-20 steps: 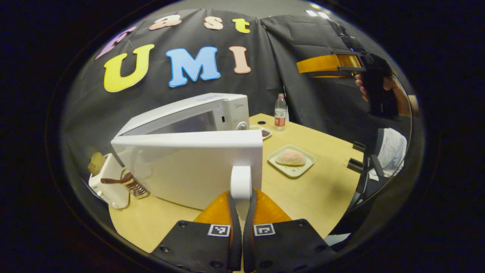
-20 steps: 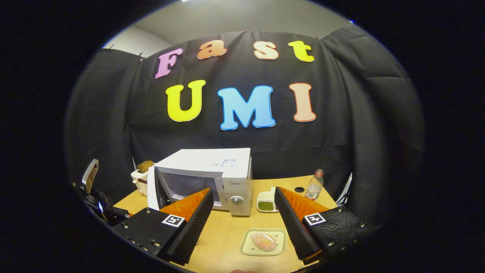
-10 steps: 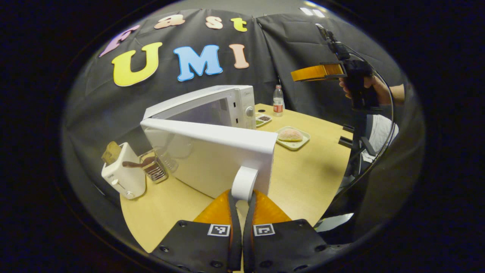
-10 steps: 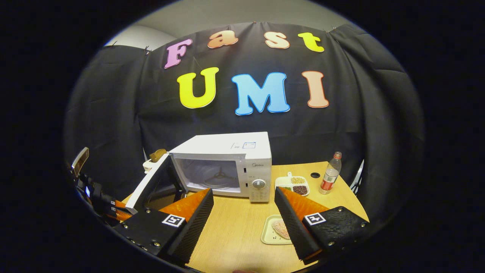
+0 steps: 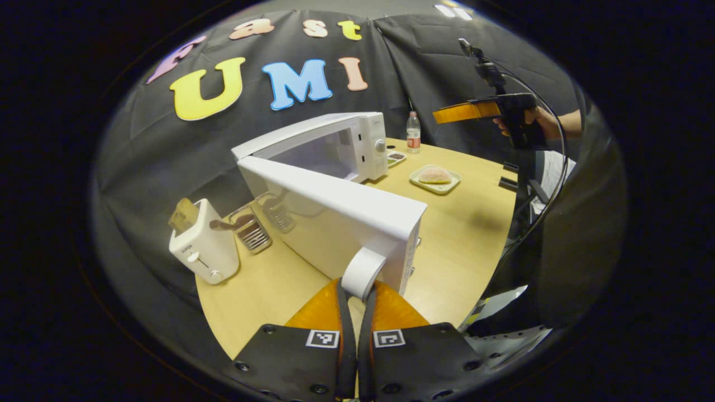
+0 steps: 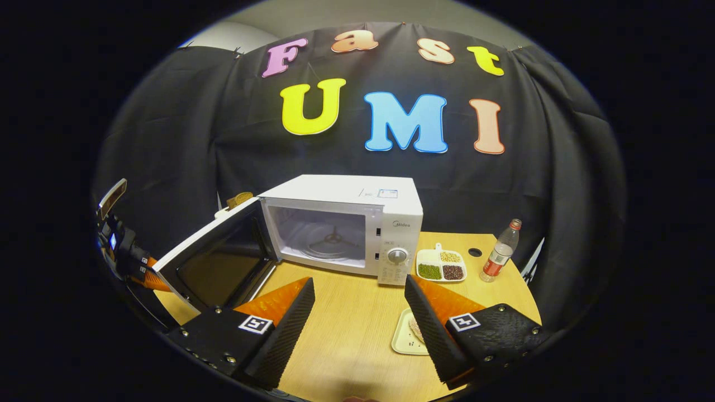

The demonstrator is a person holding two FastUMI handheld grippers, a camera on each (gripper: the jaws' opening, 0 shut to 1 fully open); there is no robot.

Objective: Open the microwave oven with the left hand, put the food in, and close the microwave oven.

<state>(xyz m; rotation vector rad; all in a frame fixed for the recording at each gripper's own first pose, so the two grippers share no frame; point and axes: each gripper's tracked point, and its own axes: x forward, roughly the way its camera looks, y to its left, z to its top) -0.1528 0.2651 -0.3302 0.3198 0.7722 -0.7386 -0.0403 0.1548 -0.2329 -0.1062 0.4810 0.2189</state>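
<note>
While left gripper [image 5: 353, 304] clamps the Midea(?) microwave [image 6: 357, 223] handle [image 5: 362, 272], right gripper [image 6: 360, 326] gapes

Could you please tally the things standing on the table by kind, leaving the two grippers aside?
Appliances: 2, the microwave oven and the toaster
Dishes holding food: 2, the pale plate with the food and the divided dish of beans
Bottles: 1, the plastic bottle
Racks: 1, the small wire rack beside the toaster
Total: 6
</note>
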